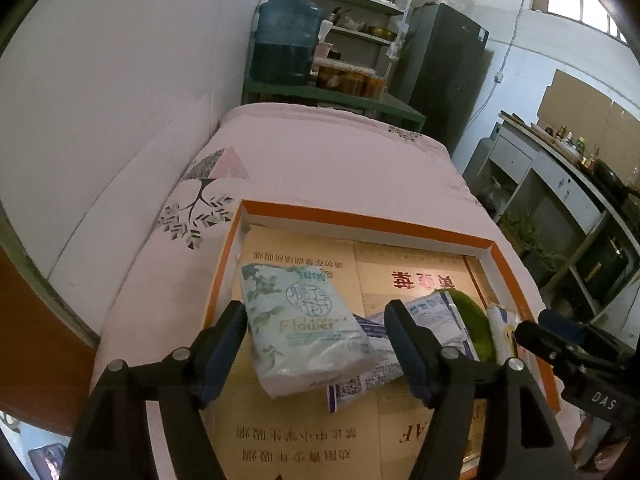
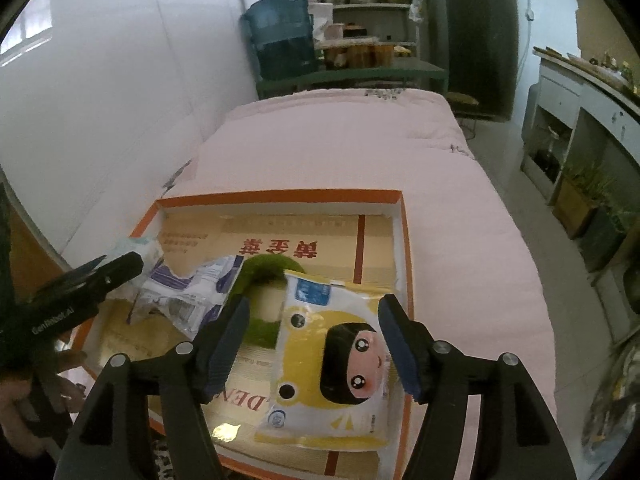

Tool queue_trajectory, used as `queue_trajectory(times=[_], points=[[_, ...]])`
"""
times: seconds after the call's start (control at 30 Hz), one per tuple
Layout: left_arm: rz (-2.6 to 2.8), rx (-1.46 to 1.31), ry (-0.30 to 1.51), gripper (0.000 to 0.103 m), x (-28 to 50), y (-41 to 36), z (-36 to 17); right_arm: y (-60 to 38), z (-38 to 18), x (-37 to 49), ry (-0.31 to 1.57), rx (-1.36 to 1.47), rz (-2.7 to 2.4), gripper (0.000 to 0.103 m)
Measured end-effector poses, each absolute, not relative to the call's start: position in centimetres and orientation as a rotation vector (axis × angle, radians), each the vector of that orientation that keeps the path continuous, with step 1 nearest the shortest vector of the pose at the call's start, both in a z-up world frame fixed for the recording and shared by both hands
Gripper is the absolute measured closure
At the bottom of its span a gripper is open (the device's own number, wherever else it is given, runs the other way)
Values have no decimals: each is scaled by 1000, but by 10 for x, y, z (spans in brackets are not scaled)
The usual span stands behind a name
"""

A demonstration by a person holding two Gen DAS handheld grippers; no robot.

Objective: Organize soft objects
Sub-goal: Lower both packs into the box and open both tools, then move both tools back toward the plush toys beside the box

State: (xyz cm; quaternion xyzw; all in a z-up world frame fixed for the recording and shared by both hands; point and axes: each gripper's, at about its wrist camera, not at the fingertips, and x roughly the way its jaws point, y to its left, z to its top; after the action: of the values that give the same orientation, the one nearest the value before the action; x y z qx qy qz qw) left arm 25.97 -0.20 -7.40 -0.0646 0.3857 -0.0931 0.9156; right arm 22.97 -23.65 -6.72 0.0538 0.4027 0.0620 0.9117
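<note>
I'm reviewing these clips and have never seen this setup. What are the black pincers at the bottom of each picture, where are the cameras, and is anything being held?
There is no robot here: a person holds a black two-finger left gripper and right gripper, one in each hand. Each picture comes from a fisheye camera on one gripper, looking along its fingers.

On a pink quilted bed lies a shallow orange-rimmed cardboard box. Inside are a pale green floral tissue pack, a crumpled white and purple plastic pouch, a fuzzy green ring-shaped item and a yellow cartoon-face wipes pack.

Nothing is held. Each gripper's jaws stand open, straddling a pack: the left around the tissue pack, the right around the wipes pack, without pressing.
</note>
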Motion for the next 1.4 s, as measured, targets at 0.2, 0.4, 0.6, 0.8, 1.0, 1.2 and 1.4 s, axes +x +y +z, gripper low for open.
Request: queue_trajectory(times=[0.2, 0.4, 0.6, 0.8, 1.0, 1.2, 1.4], points=[[-185, -129, 784, 32, 253, -3, -69, -237, -59, 220, 818, 120, 132, 34], [-177, -133, 758, 32, 239, 3, -61, -234, -51, 209, 808, 127, 140, 34], [-181, -132, 737, 32, 223, 6, -52, -226, -42, 194, 789, 119, 150, 34], [-181, -120, 704, 32, 207, 5, -41, -222, -33, 180, 777, 110, 146, 34], [-169, -99, 674, 32, 191, 3, -32, -222, -27, 166, 768, 116, 140, 34], [-166, -85, 637, 32, 173, 4, -21, -217, -19, 151, 750, 95, 132, 34], [-170, -77, 608, 32, 154, 5, -12, -208, -14, 135, 734, 85, 134, 34]])
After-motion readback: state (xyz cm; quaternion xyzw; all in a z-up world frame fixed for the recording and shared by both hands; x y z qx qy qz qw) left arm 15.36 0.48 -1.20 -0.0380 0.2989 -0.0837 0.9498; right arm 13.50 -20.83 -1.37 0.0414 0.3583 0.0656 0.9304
